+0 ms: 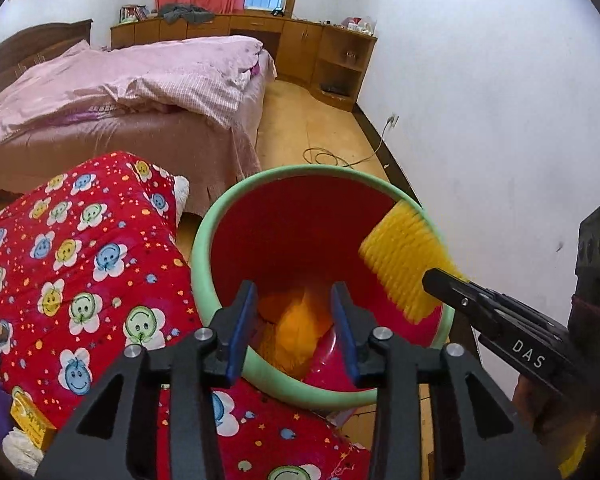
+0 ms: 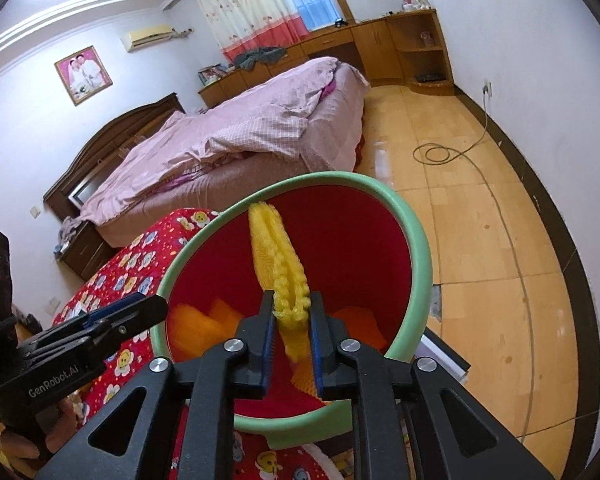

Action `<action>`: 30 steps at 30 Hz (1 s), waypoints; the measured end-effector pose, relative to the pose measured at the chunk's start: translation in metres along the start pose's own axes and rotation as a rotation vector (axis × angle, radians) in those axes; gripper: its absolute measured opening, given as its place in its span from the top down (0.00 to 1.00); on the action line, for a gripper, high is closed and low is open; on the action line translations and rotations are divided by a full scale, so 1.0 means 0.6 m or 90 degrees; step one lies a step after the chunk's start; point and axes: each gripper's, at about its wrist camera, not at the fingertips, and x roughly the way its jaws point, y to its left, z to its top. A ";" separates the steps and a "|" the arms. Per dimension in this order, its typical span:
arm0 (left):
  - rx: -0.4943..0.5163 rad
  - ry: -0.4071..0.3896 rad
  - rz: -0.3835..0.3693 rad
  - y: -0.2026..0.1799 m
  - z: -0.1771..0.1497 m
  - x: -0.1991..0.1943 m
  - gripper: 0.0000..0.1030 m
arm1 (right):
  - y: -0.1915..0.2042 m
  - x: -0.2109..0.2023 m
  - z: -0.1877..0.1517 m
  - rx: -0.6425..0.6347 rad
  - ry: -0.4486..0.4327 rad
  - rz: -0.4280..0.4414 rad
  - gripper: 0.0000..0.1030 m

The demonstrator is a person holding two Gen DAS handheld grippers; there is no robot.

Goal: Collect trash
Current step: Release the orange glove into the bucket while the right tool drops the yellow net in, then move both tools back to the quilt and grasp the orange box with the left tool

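The left gripper (image 1: 295, 328) has its fingers apart, holding nothing, over the red bin (image 1: 208, 240). Orange stuff (image 1: 296, 328) lies blurry at the bottom. The right gripper (image 2: 293, 344) pinches a yellow foam net (image 2: 278, 256) above the bin's mouth. Behind it, open floor (image 2: 480, 208) runs beside the bed (image 2: 260, 128).
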 end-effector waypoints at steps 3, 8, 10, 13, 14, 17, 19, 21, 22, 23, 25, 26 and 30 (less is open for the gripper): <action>-0.004 0.002 0.003 0.003 -0.001 0.000 0.62 | -0.006 0.000 0.003 0.004 -0.003 0.001 0.79; -0.016 -0.003 0.009 0.010 -0.005 -0.014 0.62 | -0.005 -0.006 -0.001 0.008 -0.006 0.006 0.76; -0.024 -0.008 0.010 0.016 -0.008 -0.023 0.62 | -0.003 -0.009 -0.003 0.006 -0.006 0.008 0.76; -0.033 -0.018 0.014 0.023 -0.015 -0.042 0.62 | 0.006 -0.018 -0.004 -0.001 -0.010 0.011 0.75; -0.038 -0.021 0.015 0.027 -0.018 -0.050 0.62 | 0.009 -0.021 -0.005 -0.003 -0.012 0.013 0.73; -0.057 -0.025 0.022 0.043 -0.025 -0.071 0.62 | 0.021 -0.027 -0.010 -0.009 -0.013 0.022 0.65; -0.069 -0.031 0.030 0.055 -0.027 -0.083 0.62 | 0.030 -0.030 -0.011 -0.013 -0.013 0.028 0.64; -0.082 -0.038 0.046 0.068 -0.032 -0.100 0.62 | 0.039 -0.034 -0.014 -0.017 -0.015 0.032 0.61; -0.087 -0.042 0.052 0.074 -0.034 -0.107 0.62 | 0.042 -0.037 -0.014 -0.019 -0.016 0.034 0.59; -0.094 -0.047 0.059 0.082 -0.037 -0.118 0.62 | 0.047 -0.039 -0.015 -0.021 -0.017 0.037 0.58; -0.103 -0.054 0.067 0.095 -0.042 -0.133 0.62 | 0.056 -0.044 -0.018 -0.026 -0.019 0.042 0.57; -0.110 -0.056 0.071 0.104 -0.044 -0.142 0.62 | 0.060 -0.047 -0.019 -0.028 -0.019 0.044 0.56; -0.142 -0.064 0.087 0.139 -0.048 -0.167 0.62 | 0.082 -0.051 -0.022 -0.035 -0.011 0.056 0.55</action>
